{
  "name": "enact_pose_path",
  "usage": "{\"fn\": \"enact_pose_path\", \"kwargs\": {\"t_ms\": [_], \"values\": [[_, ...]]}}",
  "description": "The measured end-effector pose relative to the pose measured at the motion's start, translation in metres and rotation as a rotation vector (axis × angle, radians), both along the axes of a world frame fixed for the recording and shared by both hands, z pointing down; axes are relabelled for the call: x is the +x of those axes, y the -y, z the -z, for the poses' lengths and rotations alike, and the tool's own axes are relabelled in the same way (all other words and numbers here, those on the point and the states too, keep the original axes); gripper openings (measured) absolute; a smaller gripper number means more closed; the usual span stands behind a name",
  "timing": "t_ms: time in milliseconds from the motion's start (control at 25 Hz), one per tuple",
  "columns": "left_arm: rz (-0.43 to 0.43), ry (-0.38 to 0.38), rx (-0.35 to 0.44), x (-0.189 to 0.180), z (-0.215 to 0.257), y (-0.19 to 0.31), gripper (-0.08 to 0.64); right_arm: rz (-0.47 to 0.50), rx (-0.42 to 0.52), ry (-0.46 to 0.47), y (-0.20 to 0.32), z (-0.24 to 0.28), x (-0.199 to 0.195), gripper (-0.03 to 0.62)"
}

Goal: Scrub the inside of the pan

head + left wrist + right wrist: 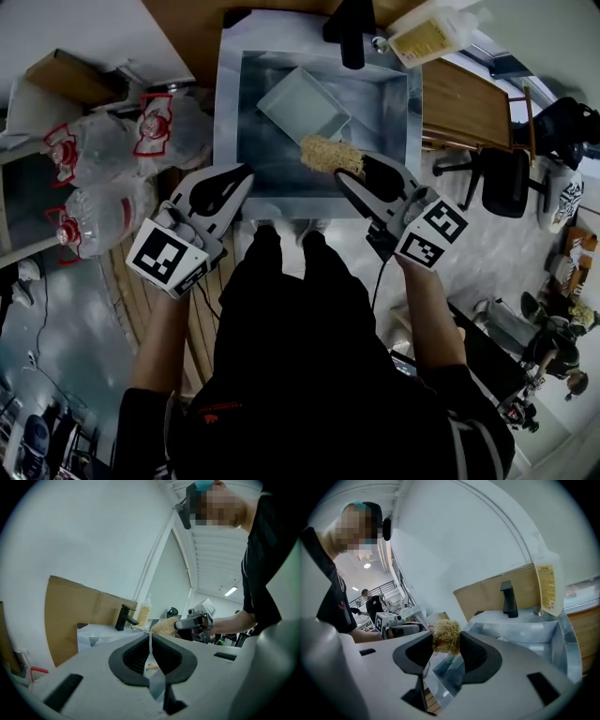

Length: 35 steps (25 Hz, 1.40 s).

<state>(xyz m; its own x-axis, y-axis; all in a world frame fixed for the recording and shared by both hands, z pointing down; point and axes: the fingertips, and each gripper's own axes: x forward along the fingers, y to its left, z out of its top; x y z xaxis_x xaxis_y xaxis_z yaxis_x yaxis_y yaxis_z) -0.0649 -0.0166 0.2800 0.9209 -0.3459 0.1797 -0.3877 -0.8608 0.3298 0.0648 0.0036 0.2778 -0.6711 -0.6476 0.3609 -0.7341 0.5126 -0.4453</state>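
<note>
The right gripper (446, 645) has its jaws pinched on a tan, fibrous scrubber (446, 632), which bulges above the pads. Only its top shows from that gripper's own view; the head view shows it whole, held over the front part of the steel sink (230, 94).

The left gripper (150, 637) has its jaws pressed together with nothing between them, only a thin pale seam. In the head view its tips sit at the sink's front left corner. Whether they touch the rim cannot be told.

The pan (305, 108), a pale rectangular tray, lies tilted in the back of the basin, apart from the scrubber. Only the head view shows it clearly. From the left gripper view the sink wall hides it, and from the right gripper view it is no more than a pale scrap low in the basin.

The black faucet (352, 33) is cut off at the head view's top edge, while both gripper views show it upright behind the basin. Beside it the soap bottle (427, 33) is also cropped from above. Brown cardboard (70, 616) stands behind the sink. Clear plastic bottles with red labels (94, 150) lie to the left, seen only from above.
</note>
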Motion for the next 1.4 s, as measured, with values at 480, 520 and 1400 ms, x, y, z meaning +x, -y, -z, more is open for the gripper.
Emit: {"fn": "enact_pose_path", "kwargs": {"t_ms": [480,520,1400], "values": [[0.093,0.042,-0.095,0.009,-0.042,0.024,0.029,0.13,-0.033,-0.092,0.051,-0.057,0.002,0.176],[0.102,0.045,-0.098,0.011,-0.045,0.027,0.029,0.143,-0.038,-0.088,0.057,-0.061,0.003,0.176],[0.214,0.096,-0.214,0.03,-0.108,0.07,0.029,0.319,-0.181,-0.069,0.126,-0.177,-0.014,0.176]]}}
